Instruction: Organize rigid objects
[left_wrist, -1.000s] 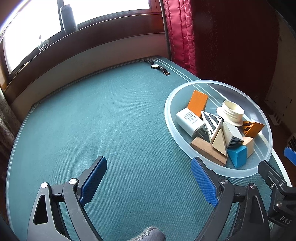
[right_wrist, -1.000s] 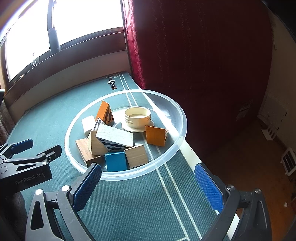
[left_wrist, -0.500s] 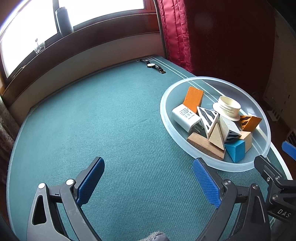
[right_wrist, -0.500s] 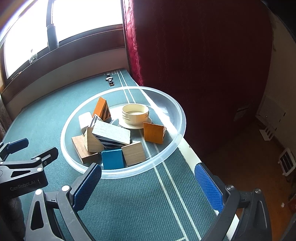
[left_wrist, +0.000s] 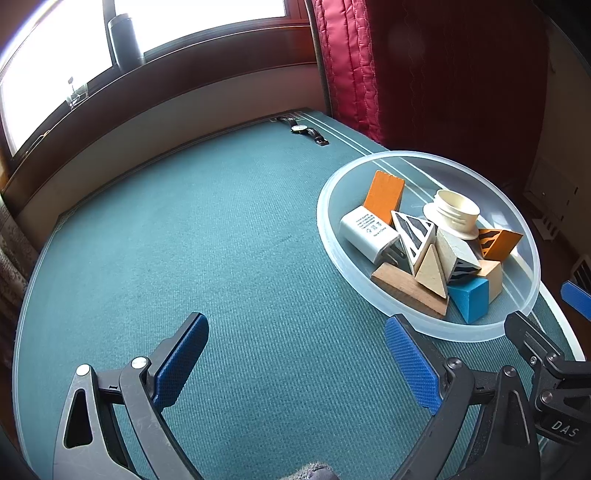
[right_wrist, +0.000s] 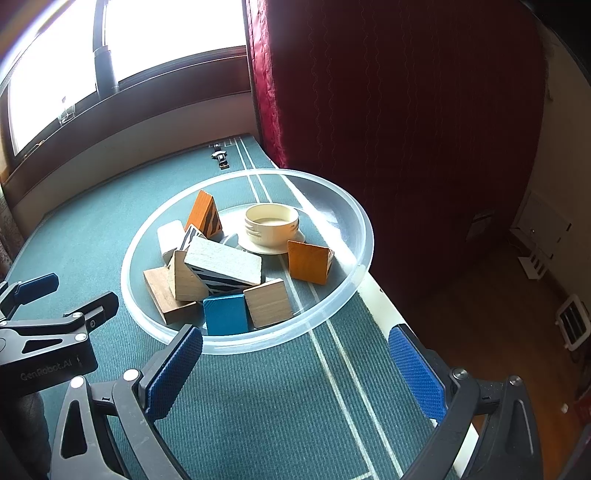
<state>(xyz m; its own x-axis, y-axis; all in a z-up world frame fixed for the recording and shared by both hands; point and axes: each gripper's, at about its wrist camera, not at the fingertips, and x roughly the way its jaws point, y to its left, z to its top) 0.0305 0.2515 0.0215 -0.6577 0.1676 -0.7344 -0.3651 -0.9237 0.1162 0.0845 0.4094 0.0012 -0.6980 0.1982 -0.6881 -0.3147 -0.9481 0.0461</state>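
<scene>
Several blocks in the clear plastic bowl (right_wrist: 354, 280) are overlapping, so the brown wooden slab (right_wrist: 162, 295) is lying partly hidden under a pale wooden wedge (right_wrist: 184, 280), and the white charger (left_wrist: 367, 232) is showing only one end from the right wrist view. The wristwatch (left_wrist: 304, 129) far ahead is sitting too small to read. The left gripper (left_wrist: 295, 363) is hanging tilted downward over bare green ribbed matting (left_wrist: 184, 240), its blue textured pads spread wide with nothing between them; the bowl is lying ahead of it and to its right. The right gripper (right_wrist: 295, 363) is angling down likewise, fingers wide apart and empty, with the bowl directly ahead, its near rim just beyond the left fingertip. Inside are resting a blue block (right_wrist: 225, 314), a striped white block (right_wrist: 221, 266), two orange wedges (right_wrist: 308, 262), a plain wooden cube (right_wrist: 267, 302) and a cream threaded cap (right_wrist: 271, 225). A red quilted curtain (right_wrist: 369, 92) is hanging beyond.
</scene>
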